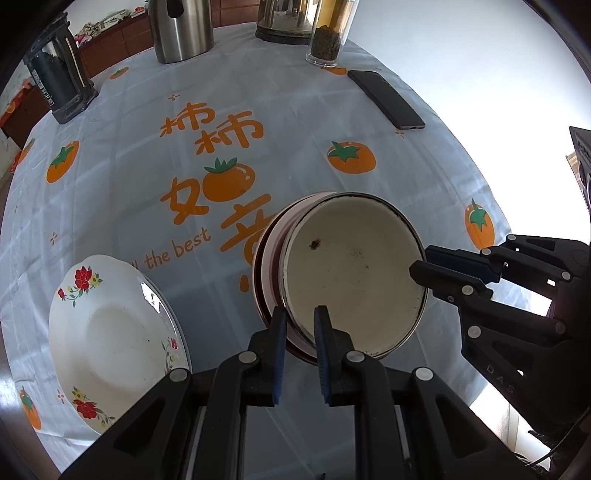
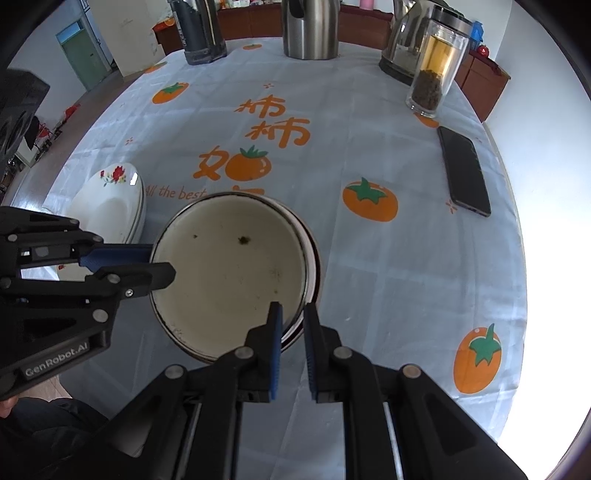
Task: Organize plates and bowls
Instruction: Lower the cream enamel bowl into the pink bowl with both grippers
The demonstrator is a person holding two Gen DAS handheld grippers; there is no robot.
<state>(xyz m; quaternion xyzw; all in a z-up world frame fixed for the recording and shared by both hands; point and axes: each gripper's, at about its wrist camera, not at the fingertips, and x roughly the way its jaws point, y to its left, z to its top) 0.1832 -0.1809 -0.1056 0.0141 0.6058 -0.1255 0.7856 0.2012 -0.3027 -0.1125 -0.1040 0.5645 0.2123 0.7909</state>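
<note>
A cream enamel bowl (image 1: 354, 273) (image 2: 229, 273) with a dark rim and a few brown specks sits nested in a red-and-white bowl (image 1: 266, 258) (image 2: 314, 258) on the persimmon-print tablecloth. My left gripper (image 1: 300, 325) (image 2: 160, 262) is shut on the cream bowl's rim on the side nearest the plate. My right gripper (image 2: 291, 314) (image 1: 421, 262) is shut on the rim across from it. A white plate (image 1: 110, 332) (image 2: 110, 206) with red flowers lies to the left of the bowls, apart from them.
A black phone (image 1: 386, 99) (image 2: 465, 170) lies at the right near the table edge. Along the far side stand a glass tea bottle (image 1: 328, 37) (image 2: 436, 74), a steel jug (image 1: 181, 29) (image 2: 310, 29), a kettle (image 2: 402, 48) and a dark flask (image 1: 59, 81) (image 2: 203, 29).
</note>
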